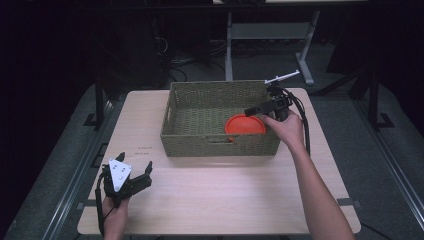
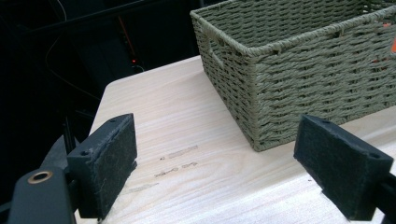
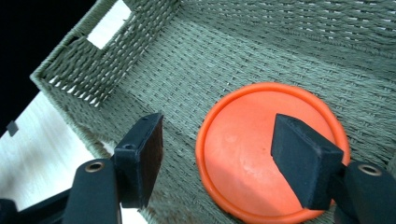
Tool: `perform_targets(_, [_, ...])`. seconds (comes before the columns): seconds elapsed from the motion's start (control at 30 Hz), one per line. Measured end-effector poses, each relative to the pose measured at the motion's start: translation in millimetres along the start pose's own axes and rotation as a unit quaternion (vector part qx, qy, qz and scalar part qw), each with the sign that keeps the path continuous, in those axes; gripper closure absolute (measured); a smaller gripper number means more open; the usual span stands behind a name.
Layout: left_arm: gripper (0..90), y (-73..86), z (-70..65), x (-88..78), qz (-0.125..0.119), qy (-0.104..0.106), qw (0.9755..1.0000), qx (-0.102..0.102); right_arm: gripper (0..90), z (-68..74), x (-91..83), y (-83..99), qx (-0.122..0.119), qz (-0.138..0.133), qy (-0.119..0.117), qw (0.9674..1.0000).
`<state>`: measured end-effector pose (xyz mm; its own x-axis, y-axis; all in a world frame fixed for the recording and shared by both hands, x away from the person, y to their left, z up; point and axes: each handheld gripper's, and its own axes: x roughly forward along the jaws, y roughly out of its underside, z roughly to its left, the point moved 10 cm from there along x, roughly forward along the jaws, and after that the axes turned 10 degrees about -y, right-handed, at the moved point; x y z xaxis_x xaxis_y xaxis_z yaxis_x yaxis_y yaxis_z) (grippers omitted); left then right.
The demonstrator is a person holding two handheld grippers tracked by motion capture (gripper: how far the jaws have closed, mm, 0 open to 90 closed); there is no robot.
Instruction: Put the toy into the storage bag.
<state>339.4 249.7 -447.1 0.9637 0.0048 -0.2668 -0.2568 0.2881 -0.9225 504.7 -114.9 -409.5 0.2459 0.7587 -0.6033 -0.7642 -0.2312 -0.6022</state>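
From the high view, your right gripper [image 1: 256, 110] hangs over the right end of the woven basket [image 1: 192, 137], which stands on the far half of the wooden table [image 1: 220, 195]. The orange plate [image 1: 245, 125] lies flat on the basket floor at its near right corner, directly beneath that gripper and close against the front wall. Your right hand [image 1: 286, 127] holds the tool just outside the basket's right rim. Your left gripper [image 1: 134, 176] sits near the table's front left corner, well apart from the basket, with its grey three-cornered plate facing up.

In the left gripper view, your left gripper [image 2: 229, 175] has its jaws spread wide, with bare tabletop [image 2: 196, 177] between them. The basket [image 2: 303, 79] stands ahead and to the right, its near corner well beyond the pads, nothing gripped.

In the right gripper view, your right gripper [image 3: 219, 158] looks down into the basket [image 3: 261, 51]. Its jaws stand apart and pinch nothing. The plate [image 3: 243, 149] lies below them on the weave: one pad hangs over the plate's surface near its far rim, the other hangs over the basket floor beside the plate's opposite edge. The plate lies loose, clear of both pads.
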Motion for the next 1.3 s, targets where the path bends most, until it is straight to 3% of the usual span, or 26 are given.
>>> perform_targets(0.5, [12.7,-0.6,0.6,-1.2,-0.001,-0.002,1.0000,-0.003,28.8,25.8,-24.5,6.1,-0.018,-0.010,-0.027,0.9994])
perform_targets(1.3, [12.7,0.0,0.4,-1.5,0.000,-0.002,1.0000,-0.001,25.5,36.6,-54.8,37.3,-0.026,-0.025,-0.045,0.9983])
